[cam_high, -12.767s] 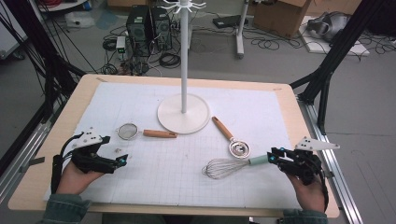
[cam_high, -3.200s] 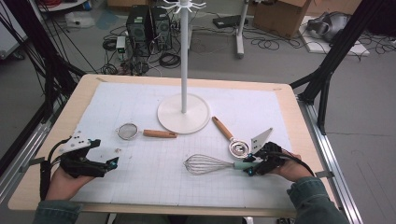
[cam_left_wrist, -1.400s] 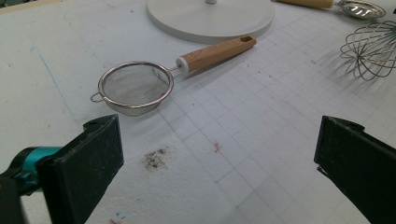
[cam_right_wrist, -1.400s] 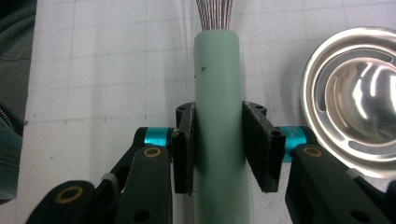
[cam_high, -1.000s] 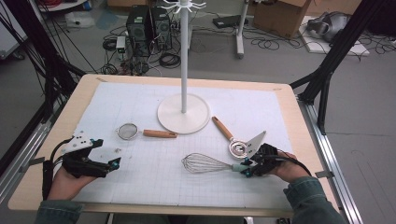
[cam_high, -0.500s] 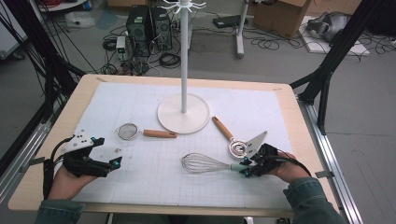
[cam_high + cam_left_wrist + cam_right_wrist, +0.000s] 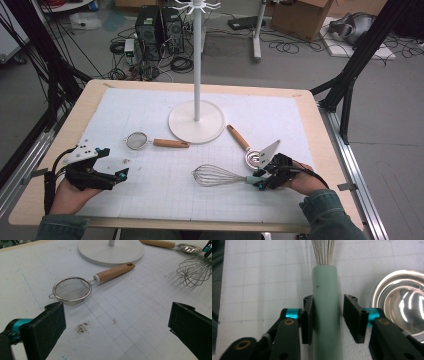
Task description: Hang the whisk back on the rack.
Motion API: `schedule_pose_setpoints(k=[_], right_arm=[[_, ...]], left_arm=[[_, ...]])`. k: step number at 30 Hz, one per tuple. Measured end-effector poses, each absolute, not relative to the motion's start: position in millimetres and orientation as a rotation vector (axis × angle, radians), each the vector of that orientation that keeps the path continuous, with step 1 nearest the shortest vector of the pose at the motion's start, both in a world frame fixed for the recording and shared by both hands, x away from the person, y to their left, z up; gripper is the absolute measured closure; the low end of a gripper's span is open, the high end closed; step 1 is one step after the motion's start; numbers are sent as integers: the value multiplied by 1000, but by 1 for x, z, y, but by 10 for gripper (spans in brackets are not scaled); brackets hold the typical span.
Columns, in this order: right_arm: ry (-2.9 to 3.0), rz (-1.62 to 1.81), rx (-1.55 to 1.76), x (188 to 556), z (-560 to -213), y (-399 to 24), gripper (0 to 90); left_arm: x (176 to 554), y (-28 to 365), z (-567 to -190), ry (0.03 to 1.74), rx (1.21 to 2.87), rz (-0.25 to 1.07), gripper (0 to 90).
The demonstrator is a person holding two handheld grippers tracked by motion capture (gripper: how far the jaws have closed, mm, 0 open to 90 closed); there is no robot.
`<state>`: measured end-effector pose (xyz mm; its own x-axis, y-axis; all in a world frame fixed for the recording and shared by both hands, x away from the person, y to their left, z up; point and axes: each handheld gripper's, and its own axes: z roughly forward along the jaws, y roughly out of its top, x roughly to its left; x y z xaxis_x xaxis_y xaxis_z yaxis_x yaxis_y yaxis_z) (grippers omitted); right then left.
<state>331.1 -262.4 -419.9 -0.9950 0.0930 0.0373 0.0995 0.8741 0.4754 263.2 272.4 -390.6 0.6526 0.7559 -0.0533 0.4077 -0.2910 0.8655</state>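
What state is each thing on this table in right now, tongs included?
Whisk: lying flat, green handle between the right tongs' pads.
Right tongs: just been opening; one pad against the handle, a gap at the other.
Left tongs: wide open, nothing between them.
Strainer: lying on the mat, untouched.
Measuring spoon: lying flat beside the whisk.
Stand: upright, hooks bare.

Right gripper (image 7: 261,178) sits at the pale-green handle of the wire whisk (image 7: 220,176), jaws just opening w/ handle between; whisk lies in front of white round-based stand (image 7: 196,121), steel measuring spoon (image 7: 248,151) beside it.
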Motion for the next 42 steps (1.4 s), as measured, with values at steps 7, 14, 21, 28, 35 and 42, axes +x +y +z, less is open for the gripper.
schedule_pose_setpoints(k=[7, 14, 21, 28, 35, 42], right_arm=[[-3024, -761, -152, 330, -418, -260, 690], [-3029, -820, -147, 328, -410, -261, 690], [-3052, -803, -128, 326, -408, -257, 691], [-3062, -704, -137, 329, -417, -248, 688], [-3045, -617, -172, 336, -415, -241, 674], [-3061, -552, -156, 335, -413, -235, 690]], left_arm=[[263, 273, -389, 915, 1919, 462, 17], [263, 268, -386, 895, 1923, 461, 17], [263, 267, -380, 879, 1926, 468, 17], [263, 266, -380, 878, 1926, 466, 17], [263, 267, -385, 885, 1925, 459, 17], [265, 264, -385, 876, 1930, 452, 17]])
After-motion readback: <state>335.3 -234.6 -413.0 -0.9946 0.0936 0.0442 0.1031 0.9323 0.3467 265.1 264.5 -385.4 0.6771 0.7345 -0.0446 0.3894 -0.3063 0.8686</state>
